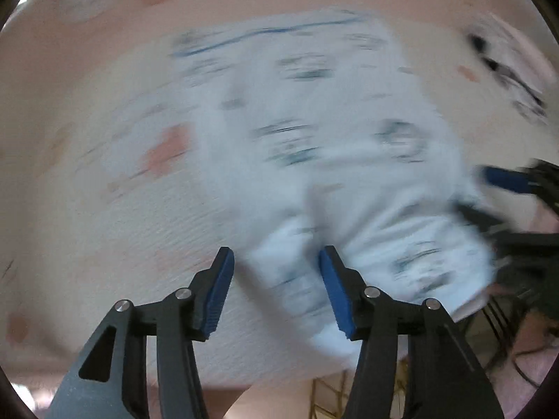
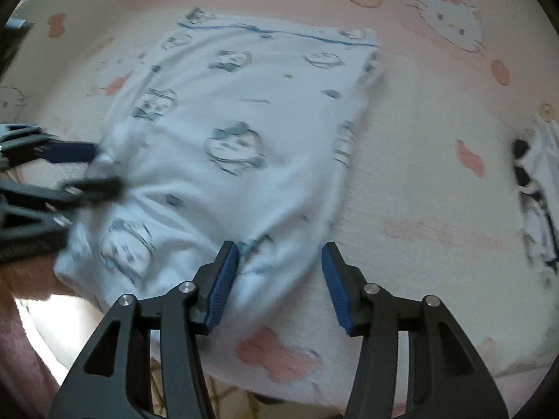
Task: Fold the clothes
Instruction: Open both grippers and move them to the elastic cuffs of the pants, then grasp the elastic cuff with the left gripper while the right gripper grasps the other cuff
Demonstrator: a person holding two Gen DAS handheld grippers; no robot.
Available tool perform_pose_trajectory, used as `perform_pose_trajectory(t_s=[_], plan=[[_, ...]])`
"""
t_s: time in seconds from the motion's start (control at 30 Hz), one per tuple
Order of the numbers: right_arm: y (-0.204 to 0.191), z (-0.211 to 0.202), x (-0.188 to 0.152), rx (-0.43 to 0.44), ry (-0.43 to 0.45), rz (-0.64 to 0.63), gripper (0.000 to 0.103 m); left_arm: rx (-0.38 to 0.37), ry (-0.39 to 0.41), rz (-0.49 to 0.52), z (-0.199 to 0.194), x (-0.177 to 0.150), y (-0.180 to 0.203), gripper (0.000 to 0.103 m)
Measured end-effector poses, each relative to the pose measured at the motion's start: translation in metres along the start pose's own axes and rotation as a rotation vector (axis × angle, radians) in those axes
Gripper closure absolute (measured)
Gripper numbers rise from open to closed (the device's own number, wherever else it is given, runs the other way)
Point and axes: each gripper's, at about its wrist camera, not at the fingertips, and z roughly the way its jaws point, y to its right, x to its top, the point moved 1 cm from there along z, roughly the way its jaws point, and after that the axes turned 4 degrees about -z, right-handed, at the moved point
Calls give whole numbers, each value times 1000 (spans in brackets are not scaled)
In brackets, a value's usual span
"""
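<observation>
Left wrist view is smeared by motion: the left tongs (image 1: 276, 262) stand apart over the near edge of a bed sheet (image 1: 87, 209), pale pink with cat-face prints. Bunched cloth of a white garment (image 1: 314, 139) lies between the blue pads (image 1: 218, 293), but they do not press on it. The garment carries grey cartoon faces and a blue line along its far hem. At the right edge of this view a second pair of tongs reaches in beside the garment.

Right wrist view is sharper. At its left edge those left tongs (image 2: 91, 167) appear sideways at the garment's crumpled corner. The garment (image 2: 244, 122) lies folded into a rough rectangle in the middle of the sheet (image 2: 419, 192), its near end rumpled and reaching the sheet's near edge. The right tongs (image 2: 279, 262) are parted over the near right corner of the garment, gripping nothing. Toward the right edge of the sheet lies another cloth (image 2: 538, 188), white with black marks.
</observation>
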Motion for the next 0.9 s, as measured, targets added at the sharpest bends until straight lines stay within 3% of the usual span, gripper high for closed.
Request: perform_pose_trajectory(t_s=[0.1, 0.2, 0.27, 0.37, 0.53, 0.57, 0.67, 0.73, 0.8, 0.9], plan=[[21, -18, -14, -17, 27, 76, 53, -131, 2, -173, -11, -17, -22, 51], [28, -36, -22, 104, 93, 203, 53, -212, 50, -130, -21, -25, 0, 51], [20, -40, -23, 162, 103, 203, 51, -170, 37, -96, -19, -33, 10, 51], [8, -25, -34, 84, -4, 111, 51, -122, 16, -99, -9, -52, 6, 49], [35, -42, -52, 114, -30, 186, 49, -18, -6, -141, -21, -67, -22, 48], [40, -48, -57, 107, -21, 193, 49, -45, -13, -177, -20, -70, -28, 50], [52, -68, -62, 184, 61, 257, 49, -243, 2, -274, -24, -73, -37, 50], [56, -79, -62, 215, 117, 281, 48, -271, 62, -266, -31, -69, -30, 50], [52, -74, -65, 186, 94, 246, 48, -252, 81, -223, -29, -54, -17, 50], [50, -61, -76, 143, 6, 209, 48, -118, 12, -153, -18, -56, -1, 50]])
